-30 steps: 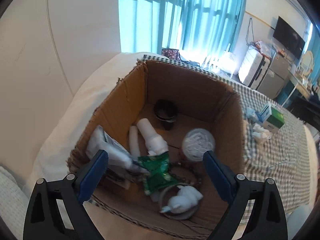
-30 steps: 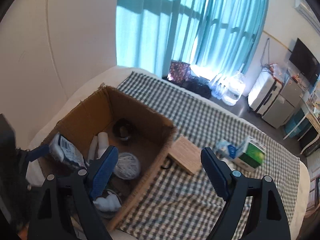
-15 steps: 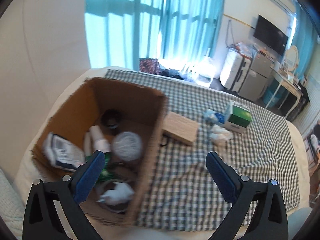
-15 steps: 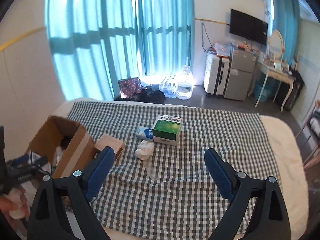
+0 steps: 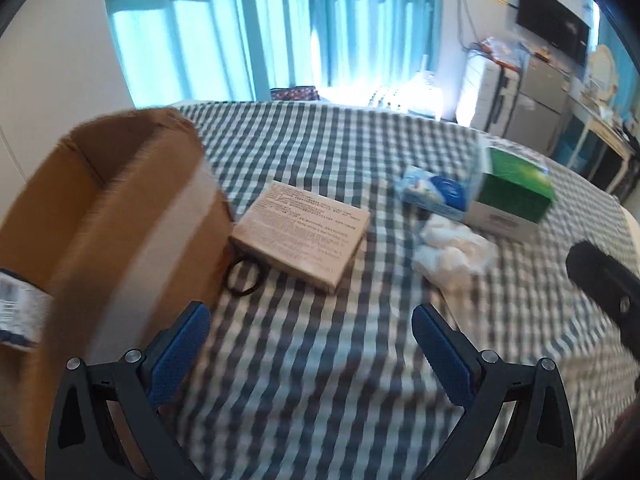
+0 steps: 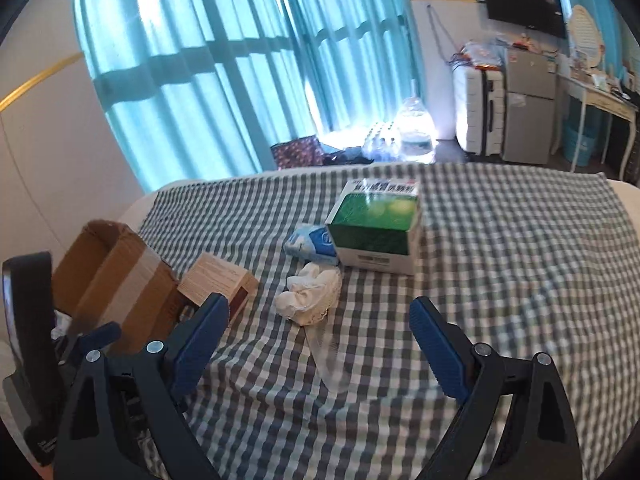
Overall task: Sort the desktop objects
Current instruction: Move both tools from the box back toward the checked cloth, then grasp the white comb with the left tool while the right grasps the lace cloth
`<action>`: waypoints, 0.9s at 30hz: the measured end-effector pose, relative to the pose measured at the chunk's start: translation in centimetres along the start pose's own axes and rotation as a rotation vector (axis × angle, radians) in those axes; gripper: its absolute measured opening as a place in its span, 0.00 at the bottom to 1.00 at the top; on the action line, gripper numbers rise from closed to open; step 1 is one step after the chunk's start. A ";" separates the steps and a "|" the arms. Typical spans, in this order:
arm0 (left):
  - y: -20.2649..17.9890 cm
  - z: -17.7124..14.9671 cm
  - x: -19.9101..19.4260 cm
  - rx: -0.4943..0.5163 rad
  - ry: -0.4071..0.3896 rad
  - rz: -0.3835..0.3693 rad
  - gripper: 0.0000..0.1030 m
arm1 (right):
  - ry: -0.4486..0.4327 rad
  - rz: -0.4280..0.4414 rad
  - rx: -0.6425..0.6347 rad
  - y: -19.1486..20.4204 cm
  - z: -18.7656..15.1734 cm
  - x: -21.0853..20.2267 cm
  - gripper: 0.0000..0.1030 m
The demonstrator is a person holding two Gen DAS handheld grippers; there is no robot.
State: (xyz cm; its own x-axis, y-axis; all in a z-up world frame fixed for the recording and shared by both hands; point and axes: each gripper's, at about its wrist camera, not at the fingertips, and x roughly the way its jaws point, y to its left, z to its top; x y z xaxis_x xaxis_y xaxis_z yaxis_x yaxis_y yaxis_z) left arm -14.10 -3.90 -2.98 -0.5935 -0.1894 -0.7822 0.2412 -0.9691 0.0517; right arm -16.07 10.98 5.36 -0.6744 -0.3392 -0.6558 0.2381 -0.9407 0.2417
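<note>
Home bedroom: checked bedspread [image 6: 500, 248], teal curtains [image 6: 208, 60], wall TV [image 6: 520, 2], fridge [image 6: 528, 104].

No wording can be read for certain. The flat tan box [image 5: 301, 228], centre of the left wrist view, carries several lines of small print on its top face, too blurred to make out. The green-and-white carton [image 6: 376, 226], centre of the right wrist view, bears a row of large blue characters along its top band, smeared beyond reading. A white label with dark bar-like marks [image 5: 16, 300] shows at the left edge, unreadable.
</note>
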 end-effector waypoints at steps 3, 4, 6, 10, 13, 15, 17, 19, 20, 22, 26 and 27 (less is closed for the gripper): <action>-0.6 0.5 3.4 0.014 0.013 0.039 1.00 | 0.049 0.013 -0.027 -0.5 0.3 3.6 0.86; -0.8 0.8 4.4 0.031 0.009 0.068 1.00 | 0.060 0.017 -0.032 -0.7 0.4 4.5 0.86; -0.6 1.0 5.5 0.043 -0.014 0.124 1.00 | 0.090 0.046 -0.036 -1.0 0.9 6.9 0.83; -1.4 0.9 6.7 0.109 -0.071 0.124 1.00 | 0.147 0.075 -0.046 -0.6 1.2 11.2 0.73; -2.3 0.8 8.0 0.163 -0.068 0.142 1.00 | 0.250 0.059 -0.028 -0.7 0.3 14.6 0.44; -2.5 0.5 8.2 0.184 -0.089 0.162 1.00 | 0.246 0.060 -0.026 -1.1 -0.4 15.1 0.19; -2.4 0.6 8.1 0.178 -0.093 0.151 1.00 | 0.227 0.018 -0.050 -1.2 -0.1 14.6 0.14; -2.4 0.5 7.5 0.167 -0.112 0.108 1.00 | 0.179 -0.022 -0.062 -1.5 0.4 13.4 0.12; -2.5 0.4 7.2 0.165 -0.109 0.085 1.00 | 0.159 -0.045 -0.056 -1.9 0.5 12.7 0.12; -3.1 0.2 6.7 0.161 -0.101 0.036 1.00 | 0.133 -0.093 -0.047 -2.6 0.6 11.6 0.12; -5.8 -1.1 4.3 0.223 -0.124 -0.066 1.00 | 0.118 -0.207 -0.102 -3.4 0.3 10.1 0.12; -6.7 -1.5 3.6 0.252 -0.128 -0.094 1.00 | 0.125 -0.225 -0.101 -3.7 0.1 9.7 0.12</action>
State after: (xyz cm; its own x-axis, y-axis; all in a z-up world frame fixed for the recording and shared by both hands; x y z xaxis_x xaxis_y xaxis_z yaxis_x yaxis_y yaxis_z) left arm -16.72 2.13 -7.09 -0.7003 -0.0999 -0.7068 -0.0079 -0.9890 0.1476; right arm -23.53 11.16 -1.81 -0.6281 -0.1139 -0.7697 0.1649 -0.9862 0.0114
